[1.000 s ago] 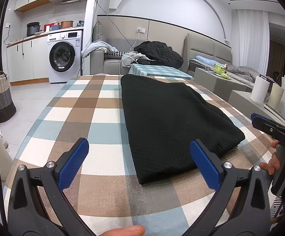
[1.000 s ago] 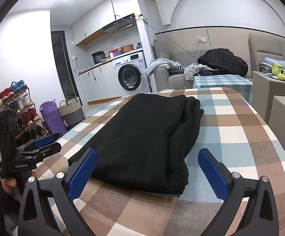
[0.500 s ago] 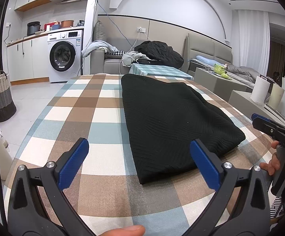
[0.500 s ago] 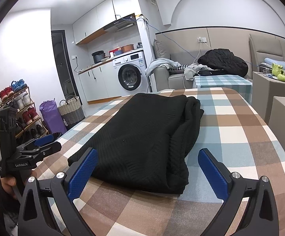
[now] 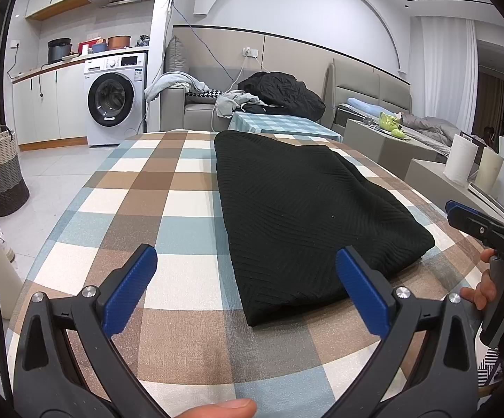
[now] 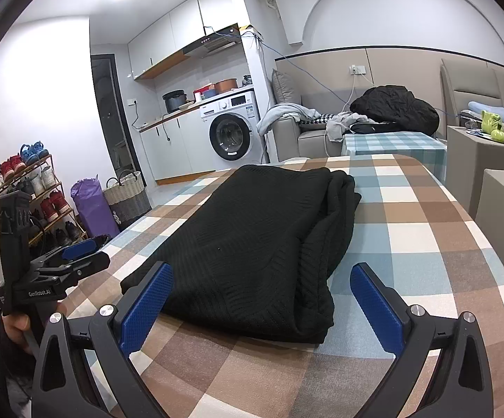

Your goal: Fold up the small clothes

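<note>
A single black knitted garment (image 5: 307, 216) with a ribbed, chevron-like weave is seen folded into a long rectangle on the checked tablecloth (image 5: 154, 209), lying lengthwise from the near edge toward the far end, right of the table's middle in the left wrist view. Its layered fold edges are shown stacked along the right side only in the right wrist view (image 6: 262, 244). Two grippers are counted: the left gripper (image 5: 246, 291) is held above the near tablecloth with its blue-padded fingers spread wide, nothing between them, and the right gripper (image 6: 262, 301) is likewise held with fingers spread apart, the garment's near end lying beyond them. One washing machine (image 5: 114, 102) is visible in both views. A shoe rack (image 6: 25, 195) and a purple bag (image 6: 93, 205) are shown only by the right wrist view; two paper rolls (image 5: 460, 165) only by the left.
</note>
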`<state>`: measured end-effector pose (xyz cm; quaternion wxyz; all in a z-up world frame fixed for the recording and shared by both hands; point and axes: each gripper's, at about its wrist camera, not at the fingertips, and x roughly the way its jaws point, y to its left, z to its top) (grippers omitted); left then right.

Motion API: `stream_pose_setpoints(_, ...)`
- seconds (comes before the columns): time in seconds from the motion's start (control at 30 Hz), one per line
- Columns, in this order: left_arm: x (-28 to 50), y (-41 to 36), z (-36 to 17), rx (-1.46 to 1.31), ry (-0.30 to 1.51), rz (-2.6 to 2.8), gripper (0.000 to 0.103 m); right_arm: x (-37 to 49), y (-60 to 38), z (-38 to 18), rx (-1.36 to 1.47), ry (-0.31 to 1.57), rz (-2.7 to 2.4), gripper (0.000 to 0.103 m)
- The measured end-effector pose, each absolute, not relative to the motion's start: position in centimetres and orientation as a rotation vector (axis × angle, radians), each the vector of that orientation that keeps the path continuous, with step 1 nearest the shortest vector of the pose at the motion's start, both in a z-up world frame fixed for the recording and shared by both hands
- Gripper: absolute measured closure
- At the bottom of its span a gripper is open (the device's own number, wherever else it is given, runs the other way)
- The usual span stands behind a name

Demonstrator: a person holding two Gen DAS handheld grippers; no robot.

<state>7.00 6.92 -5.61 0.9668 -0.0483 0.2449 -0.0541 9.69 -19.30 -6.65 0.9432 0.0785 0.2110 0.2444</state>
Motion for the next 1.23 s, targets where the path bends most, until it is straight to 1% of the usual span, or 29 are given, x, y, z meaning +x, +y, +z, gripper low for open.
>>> stream_pose_setpoints(1.23, 6.99, 7.05, -5.61, -0.094, 0.493, -0.107, 0.001, 9.85, -19.22, -6.71, 0.144, 0.432, 0.509, 0.0)
